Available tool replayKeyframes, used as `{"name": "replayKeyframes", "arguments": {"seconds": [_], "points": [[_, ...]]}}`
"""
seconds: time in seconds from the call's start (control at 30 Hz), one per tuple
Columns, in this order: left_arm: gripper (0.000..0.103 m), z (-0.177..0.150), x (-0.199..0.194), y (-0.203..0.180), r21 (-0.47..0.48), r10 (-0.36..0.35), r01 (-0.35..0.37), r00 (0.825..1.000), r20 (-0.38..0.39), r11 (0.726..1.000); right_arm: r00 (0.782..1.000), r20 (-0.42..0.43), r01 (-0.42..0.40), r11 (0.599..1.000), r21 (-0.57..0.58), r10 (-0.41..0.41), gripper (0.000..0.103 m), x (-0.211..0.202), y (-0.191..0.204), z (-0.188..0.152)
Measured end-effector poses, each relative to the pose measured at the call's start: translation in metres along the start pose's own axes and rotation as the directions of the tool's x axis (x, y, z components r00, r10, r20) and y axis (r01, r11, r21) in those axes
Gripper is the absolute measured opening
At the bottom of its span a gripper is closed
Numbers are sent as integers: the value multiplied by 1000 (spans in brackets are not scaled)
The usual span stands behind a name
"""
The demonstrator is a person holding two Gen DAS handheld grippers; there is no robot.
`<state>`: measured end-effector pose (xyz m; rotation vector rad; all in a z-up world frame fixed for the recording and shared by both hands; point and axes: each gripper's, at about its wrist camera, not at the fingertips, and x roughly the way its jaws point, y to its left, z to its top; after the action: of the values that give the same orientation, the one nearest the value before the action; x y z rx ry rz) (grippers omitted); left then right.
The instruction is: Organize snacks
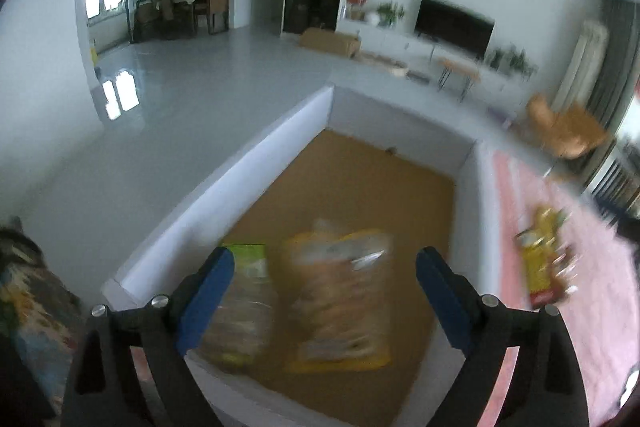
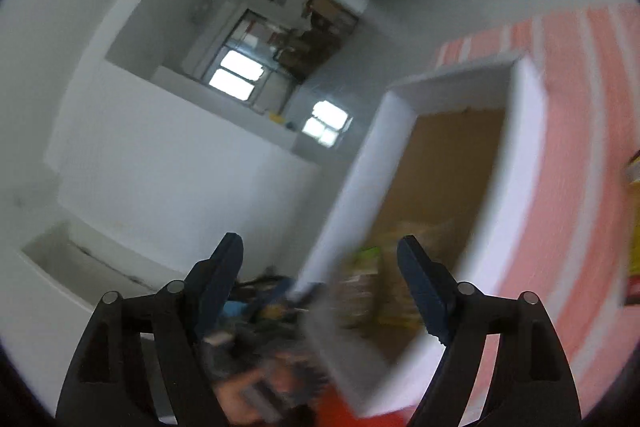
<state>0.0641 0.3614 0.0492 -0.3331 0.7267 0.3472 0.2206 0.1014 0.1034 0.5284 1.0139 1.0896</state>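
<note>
1. Two snack packets already lie flat inside the white box [image 1: 280, 131] on its brown cardboard floor: a green-topped packet [image 1: 244, 303] against the box's left wall, and a yellow-edged bag [image 1: 340, 291] just beside it toward the middle; both look like soft, crinkly film pouches, though blur hides their print.
2. One more yellow snack pack [image 1: 540, 263] lies outside, on the pink striped cloth [image 1: 580, 307] near the box's right wall; it appears not yet put away.
3. Left gripper [image 1: 325, 267] stands wide and empty above the two packets; its blue pads touch nothing.
4. Right gripper [image 2: 320, 255] is likewise spread wide and holds nothing; it points across the box's near-left corner.
5. Box walls look like smooth, rigid white board with square edges; the cloth looks woven and slightly ribbed.
6. Risks, as judgement: a hurried reach for the remaining pack could knock the light box wall and skid it on the cloth; slick film may slip from the pads if pinched at a corner; hard squeezing could crush the contents.
</note>
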Motion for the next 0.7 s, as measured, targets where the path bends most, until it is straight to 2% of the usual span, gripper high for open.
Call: {"name": "replayKeyframes", "arguments": {"seconds": [0.07,0.1,0.13,0.17,0.2,0.23,0.27,0.3,0.33,0.37,0.4,0.43,0.47,0.53,0.63,0.67,0.7], "points": [[92,-7,-9,-13,-38,-91,92,996,13,995,989,41,143,987,-72,-141,83,-27,-15,-9],[92,-9,-11,-22,-44,-145,146,989,13,988,967,66,251,961,-118,-245,83,-45,-32,-18],[92,-15,-14,-40,-34,-220,220,975,7,975,942,84,334,931,-145,-325,83,-58,-47,-30],[93,-20,-17,-57,-17,-270,270,963,0,963,897,108,440,882,-169,-428,83,-75,-67,-43],[95,-29,-19,-81,15,-325,325,946,-16,946,820,136,572,799,-185,-555,83,-97,-97,-60],[100,-36,-20,-99,38,-352,353,935,-28,935,750,149,662,728,-180,-645,83,-115,-123,-76],[103,-50,-21,-122,66,-386,389,921,-45,919,695,154,719,675,-168,-702,83,-130,-145,-86],[103,-58,-20,-139,87,-420,424,905,-64,901,628,159,778,610,-149,-762,83,-146,-170,-100],[103,-74,-11,-165,112,-457,466,884,-100,878,547,159,837,536,-113,-822,83,-170,-197,-121],[103,-85,0,-185,130,-473,488,871,-133,863,503,157,864,496,-84,-850,83,-190,-214,-133],[103,-104,20,-211,161,-473,502,861,-186,850,472,155,881,470,-53,-868,83,-214,-226,-145],[103,-117,35,-230,191,-460,501,860,-220,844,439,151,896,444,-3,-886,83,-231,-240,-159],[103,-128,53,-245,225,-435,488,866,-246,843,425,151,901,433,21,-892,83,-245,-250,-164],[102,-151,95,-275,301,-342,420,897,-280,856,395,161,911,408,61,-905,83,-257,-260,-177],[99,-174,130,-292,379,-232,323,935,-268,867,345,176,931,361,63,-922,83,-257,-270,-185],[97,-176,134,-294,387,-204,294,945,-257,874,340,177,933,355,61,-924,82,-257,-274,-186],[97,-177,133,-297,387,-187,270,953,-237,882,347,171,930,362,62,-922,82,-258,-275,-188]]}}
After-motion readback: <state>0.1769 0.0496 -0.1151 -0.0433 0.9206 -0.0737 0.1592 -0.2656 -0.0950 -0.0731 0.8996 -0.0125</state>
